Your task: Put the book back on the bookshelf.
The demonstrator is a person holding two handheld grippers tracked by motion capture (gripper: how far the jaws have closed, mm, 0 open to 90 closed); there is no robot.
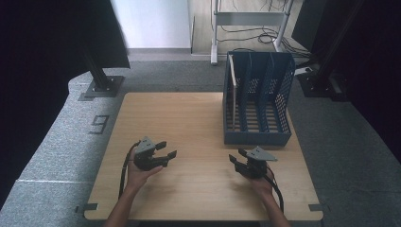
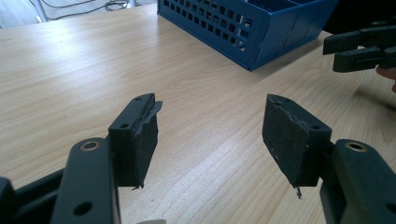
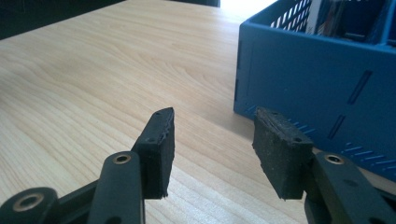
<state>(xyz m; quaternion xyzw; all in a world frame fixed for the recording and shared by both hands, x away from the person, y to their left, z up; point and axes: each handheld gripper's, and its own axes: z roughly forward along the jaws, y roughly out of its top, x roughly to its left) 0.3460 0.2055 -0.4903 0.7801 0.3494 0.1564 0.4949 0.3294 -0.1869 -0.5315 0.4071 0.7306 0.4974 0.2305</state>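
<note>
Two grippers sit low over the wooden table (image 1: 189, 118), both empty. Left gripper (image 1: 165, 152) has its jaws spread wide; right gripper (image 1: 238, 156) likewise, parted on nothing. Nearest the right one stands a blue file rack (image 1: 257, 94) on the table's far right part (a thin board in its leftmost slot). I judge this a start pose; next comes a reach toward the rack. Its dividers run away from the person, open side up.

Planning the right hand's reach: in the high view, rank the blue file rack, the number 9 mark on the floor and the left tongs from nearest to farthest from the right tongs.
1. Blue file rack, just beyond the right tongs.
2. Left tongs, across the table.
3. Number 9 mark, on the floor off the table's left edge.
</note>
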